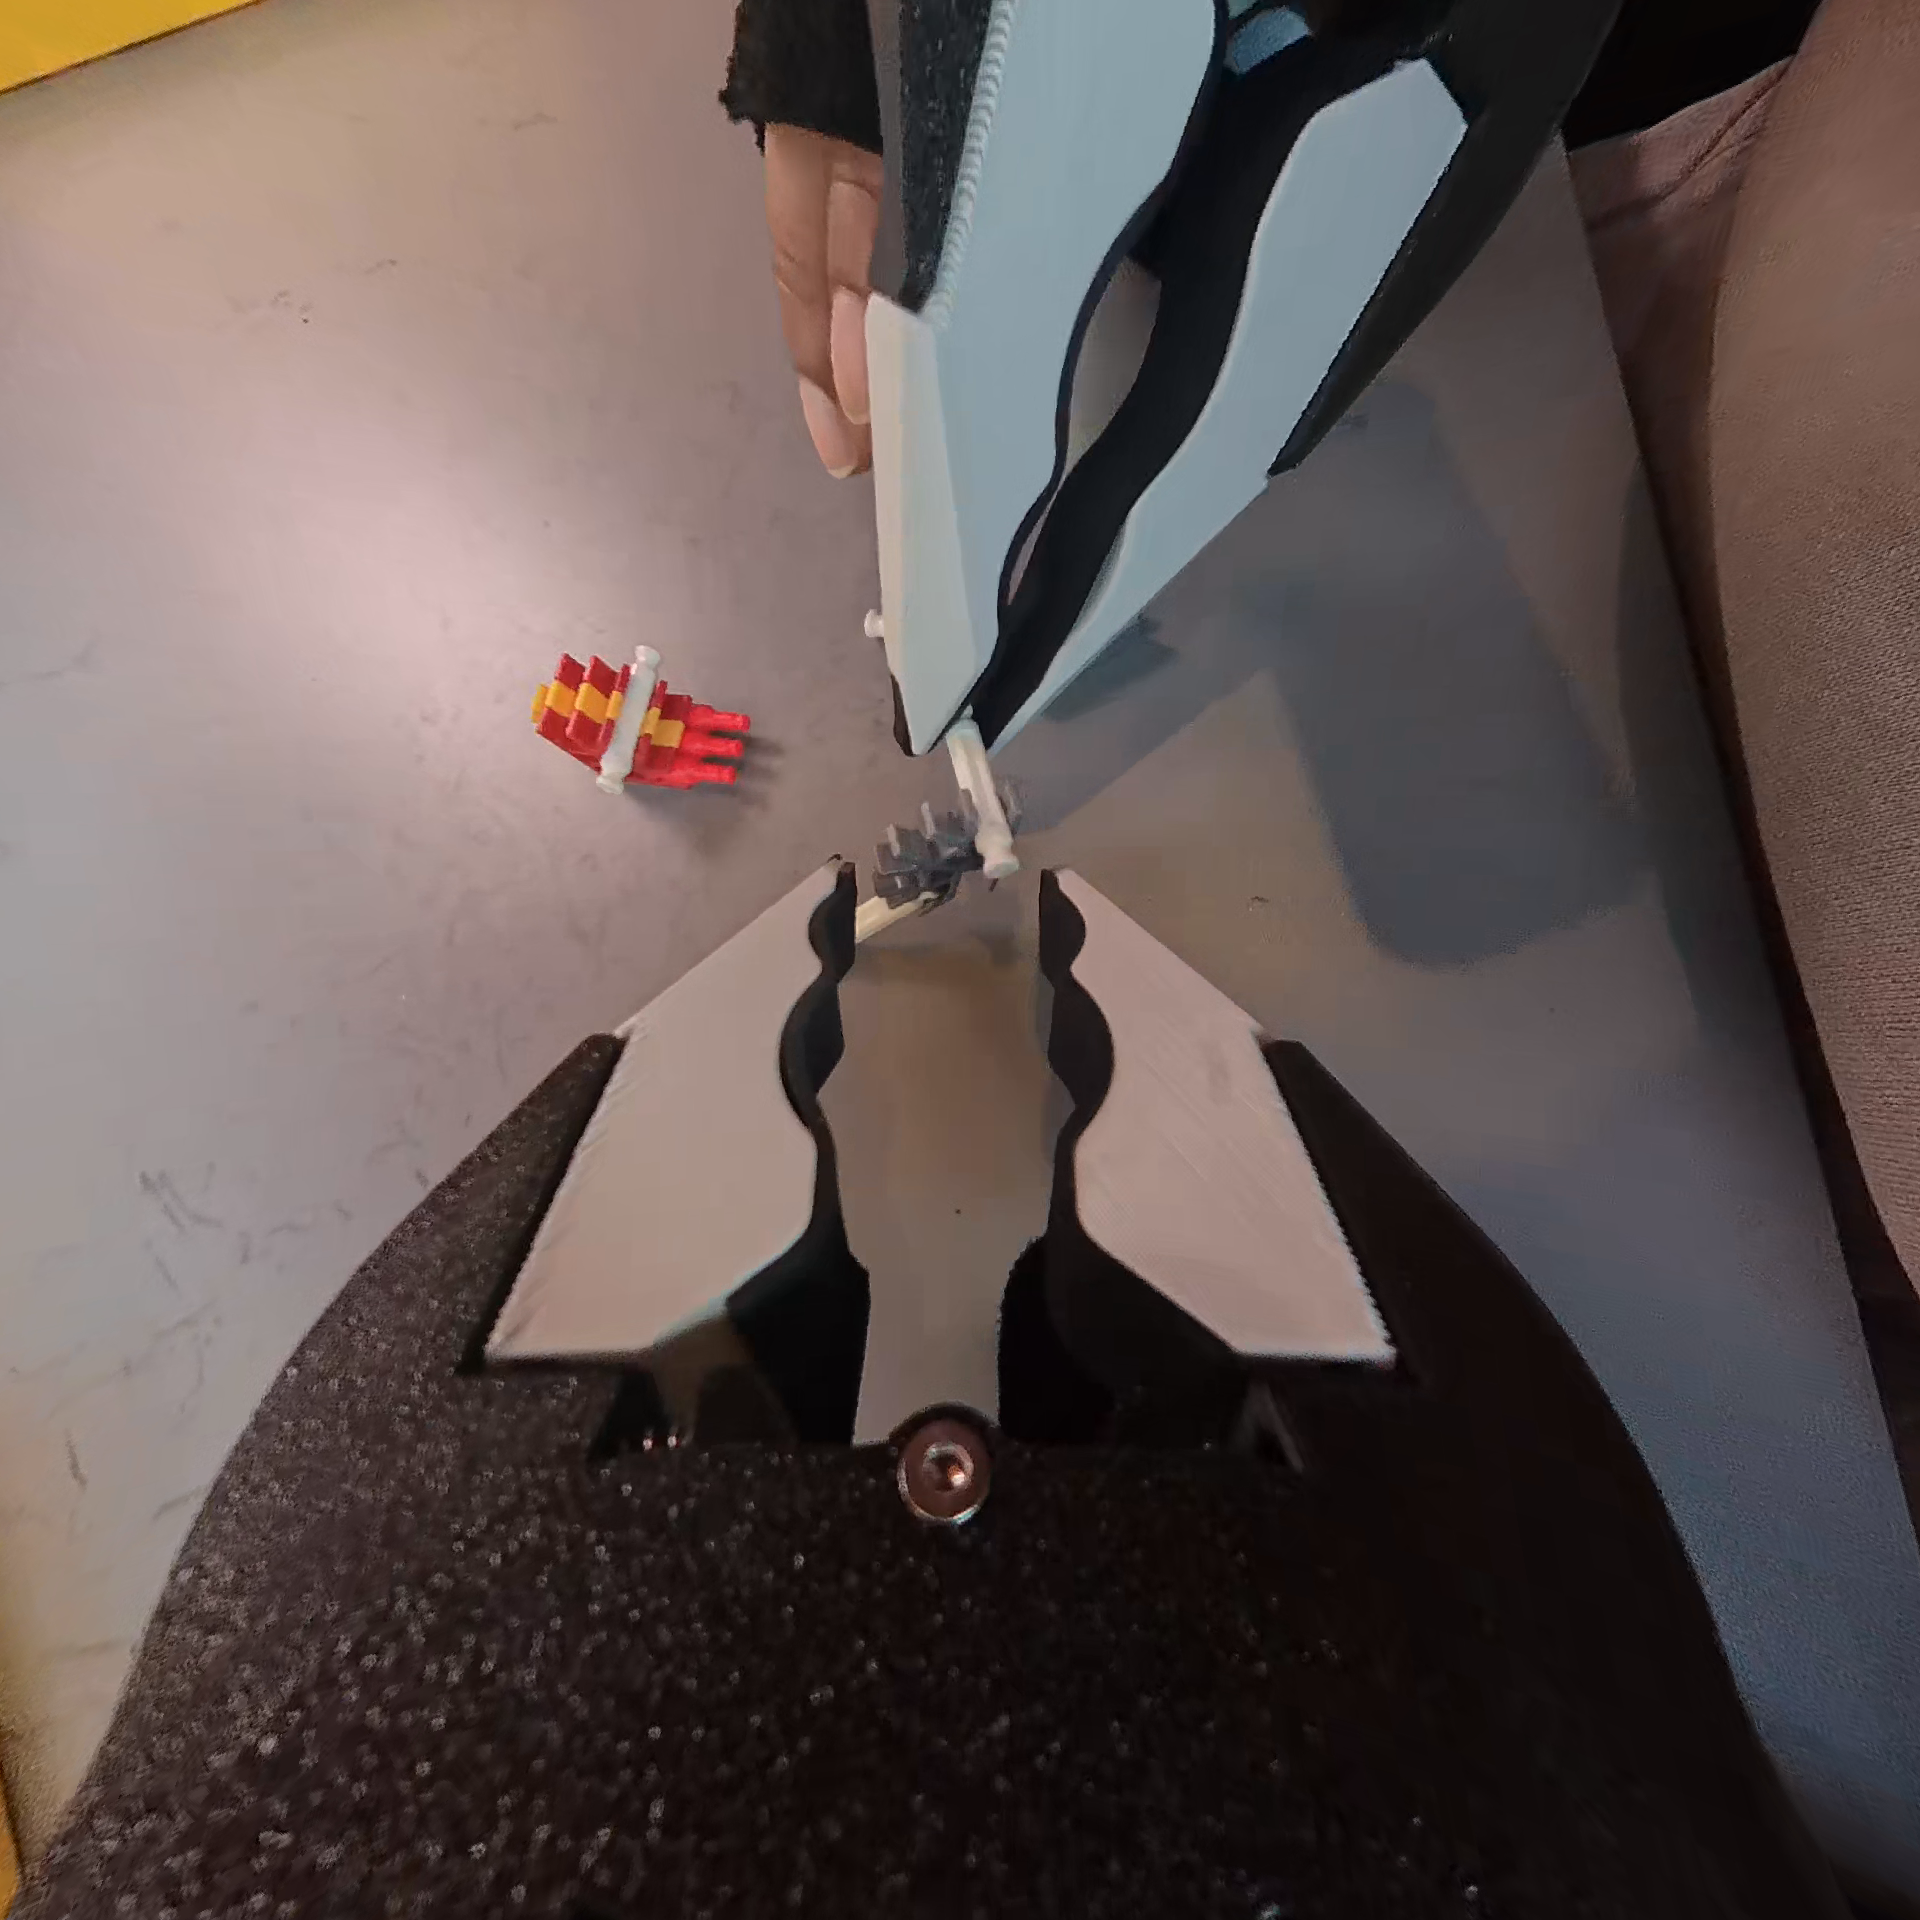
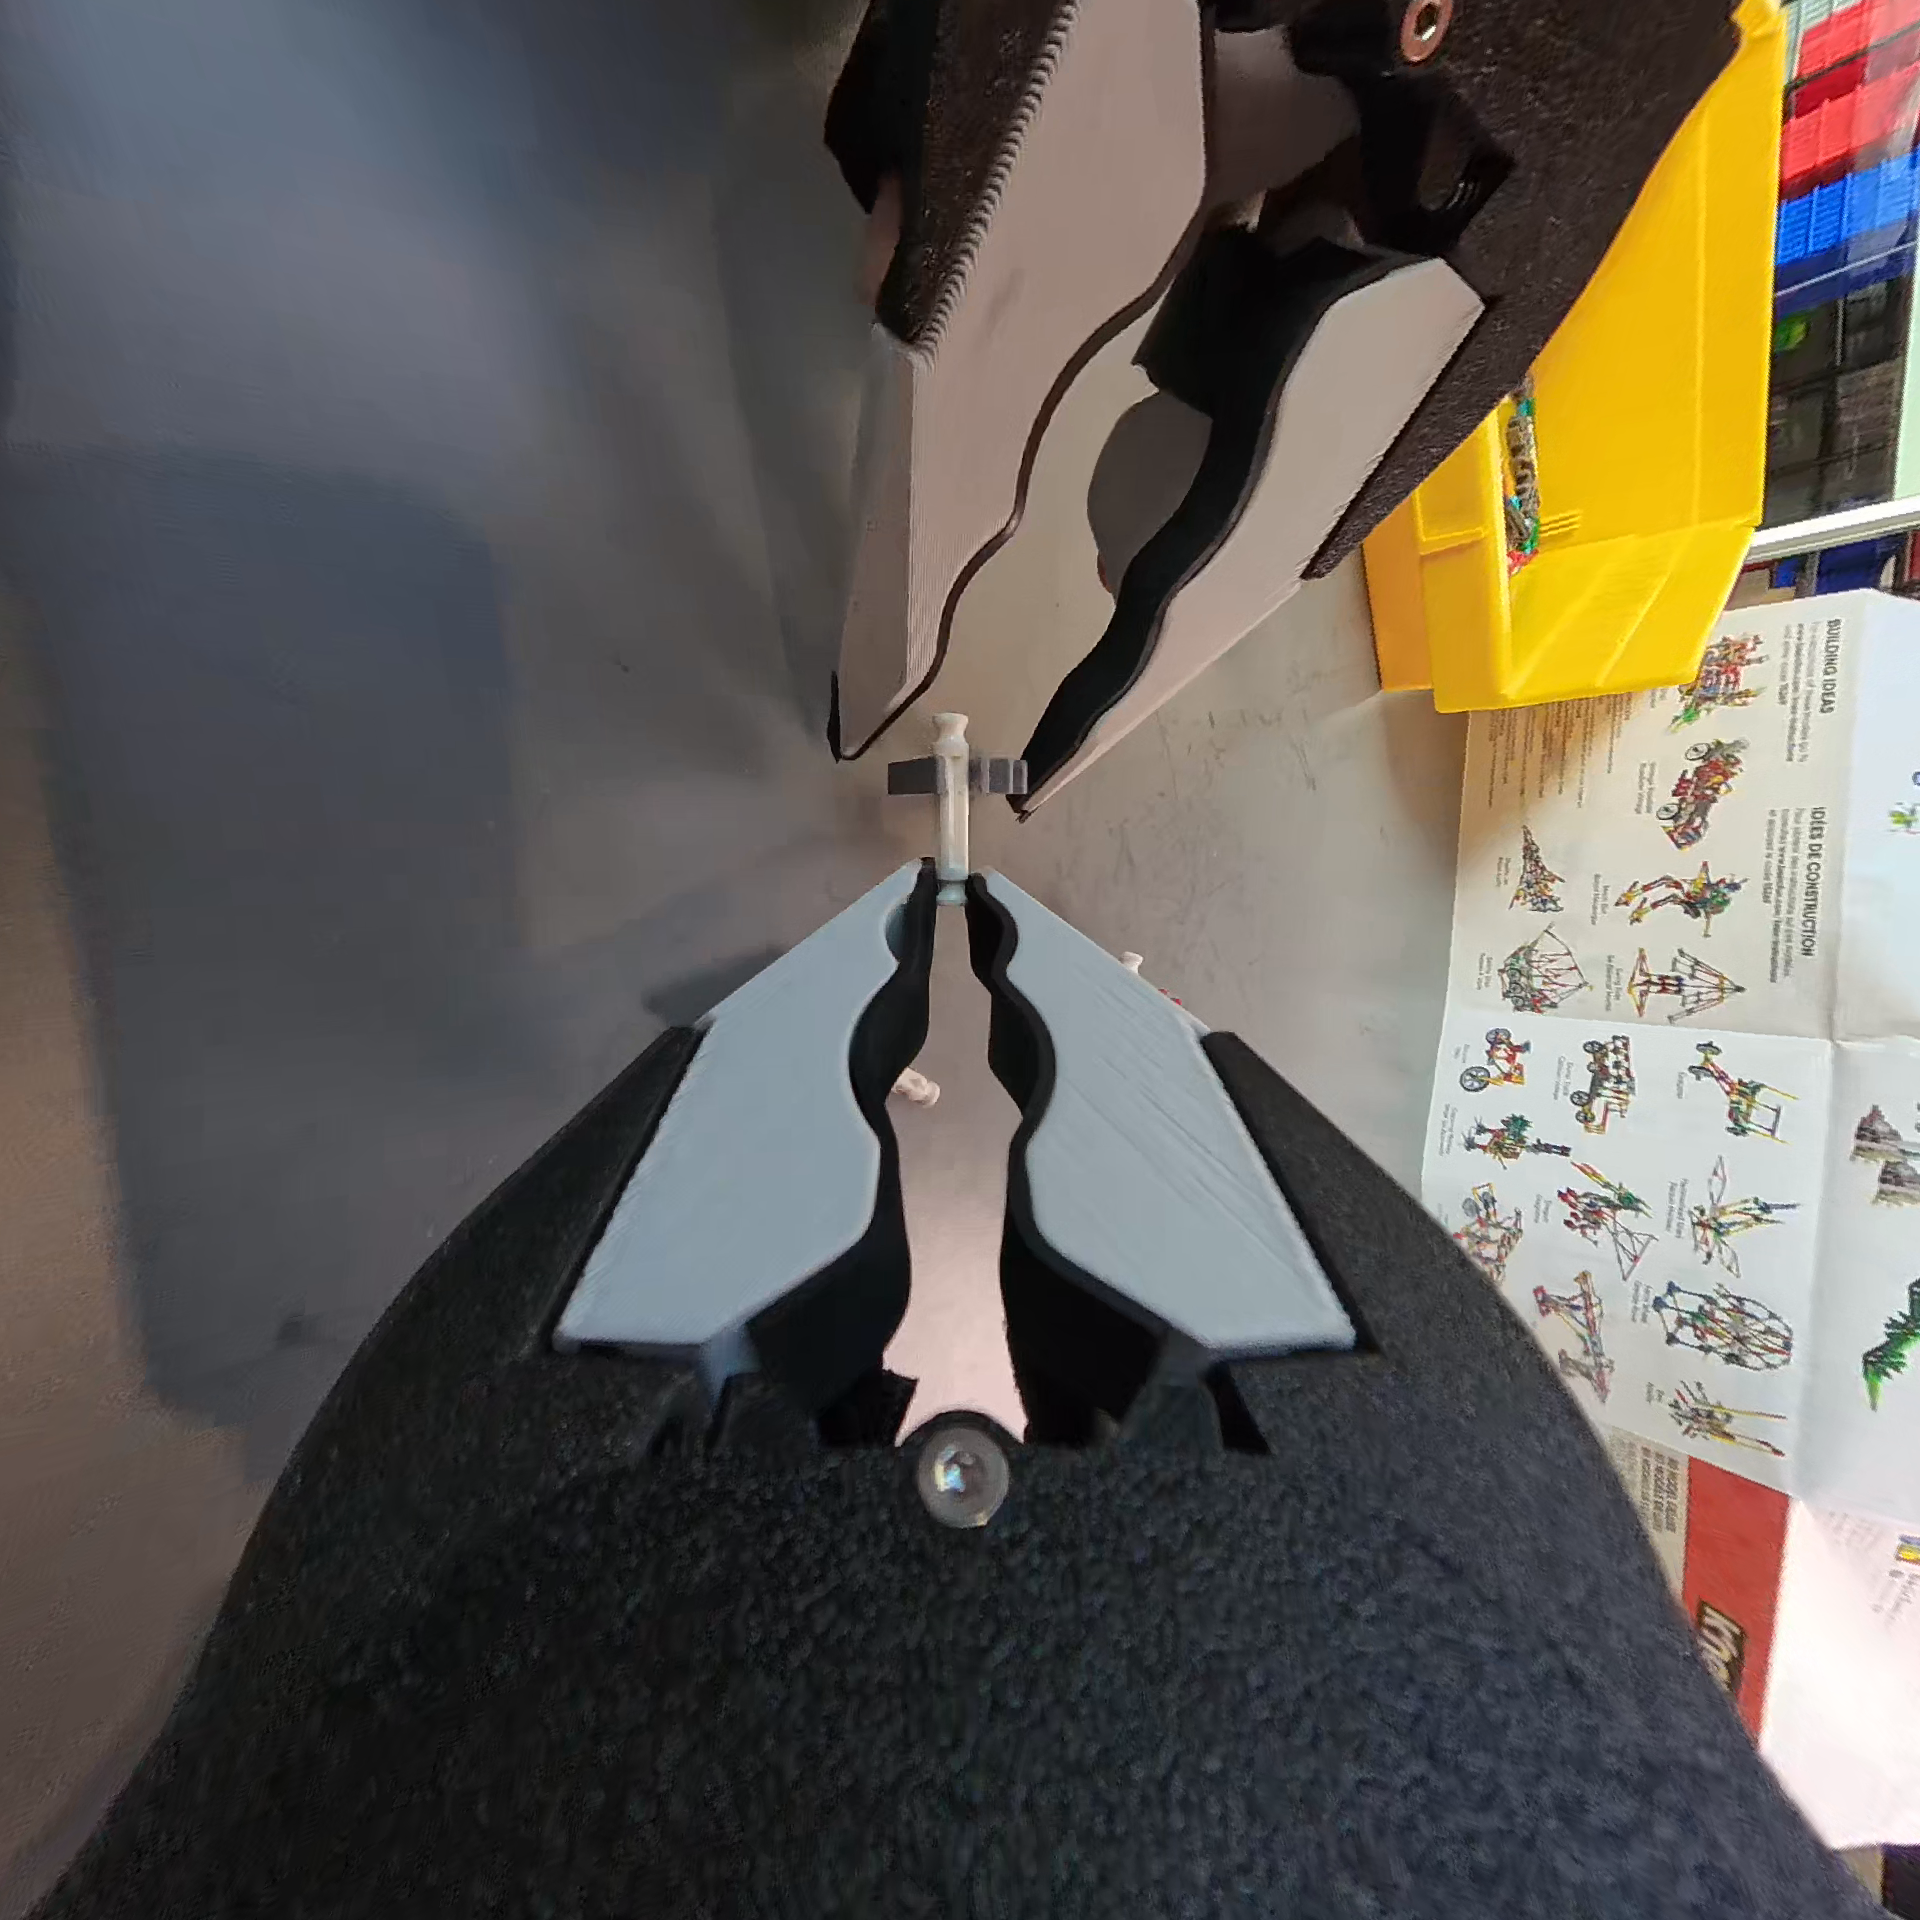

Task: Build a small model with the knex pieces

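Note:
My right gripper (image 2: 948,883) is shut on the end of a white rod (image 2: 952,831), with a grey toothed connector (image 2: 956,777) near the rod's far end. It enters the left wrist view (image 1: 951,743) from above, still holding the rod (image 1: 982,795) over the grey table (image 1: 312,416). My left gripper (image 1: 943,873) is open, its tips either side of the connector (image 1: 914,868). In the right wrist view the left gripper (image 2: 930,774) flanks the connector, one tip touching it. A red and yellow block with a white rod (image 1: 639,727) lies on the table to the left.
A yellow bin (image 2: 1621,468) stands at the back right, beside a folded sheet of model pictures (image 2: 1662,1039) and a red box (image 2: 1714,1579). A person's hand (image 1: 831,312) holds the right gripper. The table edge (image 1: 1662,727) runs down the right. The tips of both grippers are at nearly the same place.

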The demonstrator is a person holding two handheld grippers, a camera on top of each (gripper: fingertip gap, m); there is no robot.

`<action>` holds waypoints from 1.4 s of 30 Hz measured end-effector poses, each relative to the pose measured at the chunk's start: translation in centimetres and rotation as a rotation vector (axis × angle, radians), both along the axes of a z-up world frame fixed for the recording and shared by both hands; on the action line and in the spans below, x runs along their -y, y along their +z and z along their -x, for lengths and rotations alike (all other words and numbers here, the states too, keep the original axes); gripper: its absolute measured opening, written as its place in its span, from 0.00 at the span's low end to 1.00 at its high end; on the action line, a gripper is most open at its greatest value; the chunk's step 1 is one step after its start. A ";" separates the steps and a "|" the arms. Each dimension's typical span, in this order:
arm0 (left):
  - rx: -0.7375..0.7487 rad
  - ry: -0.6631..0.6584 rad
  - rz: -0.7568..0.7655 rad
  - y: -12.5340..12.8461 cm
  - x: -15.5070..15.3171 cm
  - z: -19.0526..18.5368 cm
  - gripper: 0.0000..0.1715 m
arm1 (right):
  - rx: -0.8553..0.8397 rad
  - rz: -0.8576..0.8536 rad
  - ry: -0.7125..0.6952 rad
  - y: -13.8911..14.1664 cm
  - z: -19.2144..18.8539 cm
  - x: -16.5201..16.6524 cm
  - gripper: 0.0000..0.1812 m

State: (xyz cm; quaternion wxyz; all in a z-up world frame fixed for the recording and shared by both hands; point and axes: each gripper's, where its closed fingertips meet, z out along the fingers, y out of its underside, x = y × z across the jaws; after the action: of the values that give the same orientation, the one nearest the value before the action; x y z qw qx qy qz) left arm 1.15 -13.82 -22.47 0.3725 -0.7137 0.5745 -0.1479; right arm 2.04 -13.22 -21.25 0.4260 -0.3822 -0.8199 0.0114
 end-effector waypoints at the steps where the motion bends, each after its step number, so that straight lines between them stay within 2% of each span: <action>1: 0.001 0.004 -0.012 0.0 -0.1 0.0 0.20 | 0.002 0.001 -0.012 -0.1 0.1 -0.1 0.02; 5: -0.023 0.001 -0.049 -0.5 -0.5 0.2 0.16 | 0.008 -0.004 -0.019 -0.9 0.5 -0.1 0.02; 11: -0.009 -0.021 -0.037 -0.8 -0.3 0.3 0.16 | -0.011 0.056 -0.017 -1.2 0.6 0.2 0.02; 15: 0.018 -0.035 -0.037 -0.6 -0.3 0.3 0.16 | -0.060 0.190 -0.023 -0.6 0.4 0.2 0.05; 20: 0.075 -0.053 -0.026 0.0 -0.1 0.2 0.16 | -0.142 0.456 -0.021 1.8 -1.0 -0.6 0.13; 26: 0.118 -0.045 -0.006 0.6 -0.1 -0.2 0.16 | -0.141 0.542 -0.015 2.3 -2.2 -0.7 0.14; 30: 0.266 -0.030 0.091 2.3 0.2 -0.9 0.16 | -0.188 0.544 0.034 2.7 -1.2 0.3 0.12; 35: 0.639 -0.018 0.388 6.5 0.4 -1.0 0.16 | -0.245 0.649 0.134 5.2 -0.9 1.4 0.13; 38: 0.789 0.015 0.518 7.8 -0.4 0.0 0.16 | -0.138 0.707 0.138 4.9 -2.5 1.0 0.17; 42: 0.857 0.085 0.603 7.7 -1.6 0.8 0.16 | 0.081 0.738 0.088 1.2 -4.6 0.5 0.24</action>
State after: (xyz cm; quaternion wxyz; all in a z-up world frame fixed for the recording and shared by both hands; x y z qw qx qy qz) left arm 0.36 -12.26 -14.75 0.3579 -0.6874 0.2730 -0.5699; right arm 6.66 -13.74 -20.00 0.2257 -0.4744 -0.7925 0.3096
